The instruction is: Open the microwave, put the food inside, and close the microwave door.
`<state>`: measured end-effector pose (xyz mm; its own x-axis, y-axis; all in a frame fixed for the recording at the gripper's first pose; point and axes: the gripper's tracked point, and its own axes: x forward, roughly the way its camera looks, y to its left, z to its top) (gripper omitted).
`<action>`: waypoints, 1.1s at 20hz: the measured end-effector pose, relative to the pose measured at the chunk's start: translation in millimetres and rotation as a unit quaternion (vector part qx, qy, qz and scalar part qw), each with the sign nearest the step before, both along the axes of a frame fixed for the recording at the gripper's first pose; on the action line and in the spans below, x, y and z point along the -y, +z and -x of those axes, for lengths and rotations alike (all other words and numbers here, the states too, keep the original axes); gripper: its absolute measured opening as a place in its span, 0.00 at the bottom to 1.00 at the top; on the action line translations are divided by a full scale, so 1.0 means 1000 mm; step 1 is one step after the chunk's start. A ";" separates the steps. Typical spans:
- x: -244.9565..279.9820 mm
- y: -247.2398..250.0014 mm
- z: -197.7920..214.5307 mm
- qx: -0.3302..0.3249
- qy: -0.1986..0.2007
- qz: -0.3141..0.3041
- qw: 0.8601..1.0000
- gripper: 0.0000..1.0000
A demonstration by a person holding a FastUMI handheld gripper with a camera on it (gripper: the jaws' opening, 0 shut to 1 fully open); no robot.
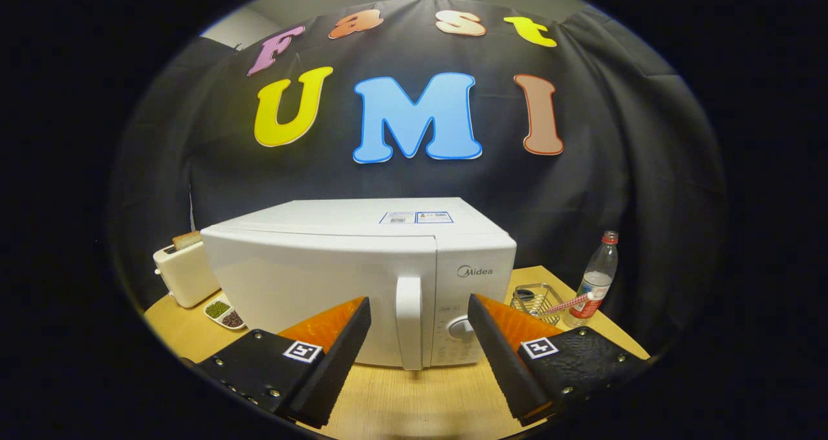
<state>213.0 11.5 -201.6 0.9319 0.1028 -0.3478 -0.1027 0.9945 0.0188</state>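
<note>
A white microwave (pixel 336 259) stands on the wooden table (pixel 414 401) with its door shut. Its vertical white handle (pixel 409 320) runs down the door's right side, beside the control panel with a round knob (pixel 462 328). My gripper (pixel 419 310) is open, fingers spread wide. The handle sits just ahead, between the two fingertips, and neither finger touches it. Nothing is held. A small white dish (pixel 224 313) with green and dark food lies on the table left of the microwave.
A white toaster (pixel 186 272) with bread in its slot stands at the left behind the dish. Right of the microwave are a wire basket (pixel 538 301), a striped stick, and a clear plastic bottle (pixel 595 281) with a red cap. Black cloth hangs behind.
</note>
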 end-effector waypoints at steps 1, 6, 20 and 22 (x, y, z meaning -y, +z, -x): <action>-0.001 -0.007 -0.003 -0.008 0.000 0.002 1.000 0.96; -0.001 -0.031 -0.010 -0.035 -0.003 0.008 0.999 0.81; -0.010 -0.049 -0.023 -0.053 0.005 0.000 0.999 0.24; -0.010 -0.051 -0.024 -0.054 0.002 0.013 0.998 0.14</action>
<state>236.9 21.1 -252.2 0.8880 0.0960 -0.4497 -0.1054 0.9944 0.0041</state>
